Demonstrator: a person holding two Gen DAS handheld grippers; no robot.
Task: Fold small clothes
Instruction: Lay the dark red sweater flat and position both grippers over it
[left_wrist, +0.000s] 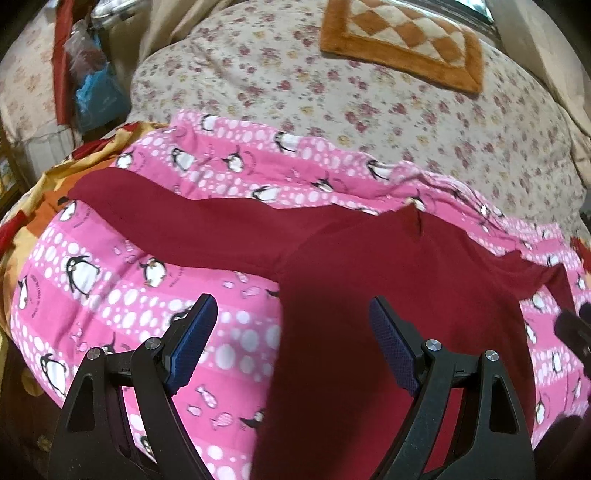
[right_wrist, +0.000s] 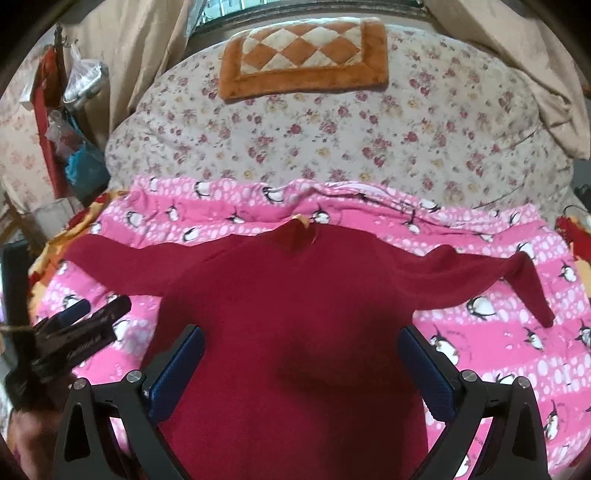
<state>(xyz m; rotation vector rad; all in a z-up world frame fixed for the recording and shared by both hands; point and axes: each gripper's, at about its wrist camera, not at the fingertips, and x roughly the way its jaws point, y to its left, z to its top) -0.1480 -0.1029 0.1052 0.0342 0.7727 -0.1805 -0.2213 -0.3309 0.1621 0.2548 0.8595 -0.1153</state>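
A small dark red long-sleeved top (right_wrist: 295, 302) lies flat on a pink penguin-print cloth (right_wrist: 498, 354), collar away from me and both sleeves spread out sideways. In the left wrist view the top (left_wrist: 369, 295) lies to the right and its left sleeve (left_wrist: 166, 218) runs up to the left. My left gripper (left_wrist: 293, 339) is open above the top's left edge, holding nothing. It also shows in the right wrist view (right_wrist: 85, 317) at the left. My right gripper (right_wrist: 301, 369) is open above the top's lower body, holding nothing. It shows blurred at the right edge of the left wrist view (left_wrist: 574, 328).
The pink cloth lies on a bed with a floral quilt (right_wrist: 332, 140). An orange and cream checked mat (right_wrist: 306, 55) lies at the far end. Beige curtains (right_wrist: 517, 55) hang behind. Bags and clutter (right_wrist: 74, 140) hang at the left. An orange-red patterned sheet (left_wrist: 37, 206) shows at the cloth's left.
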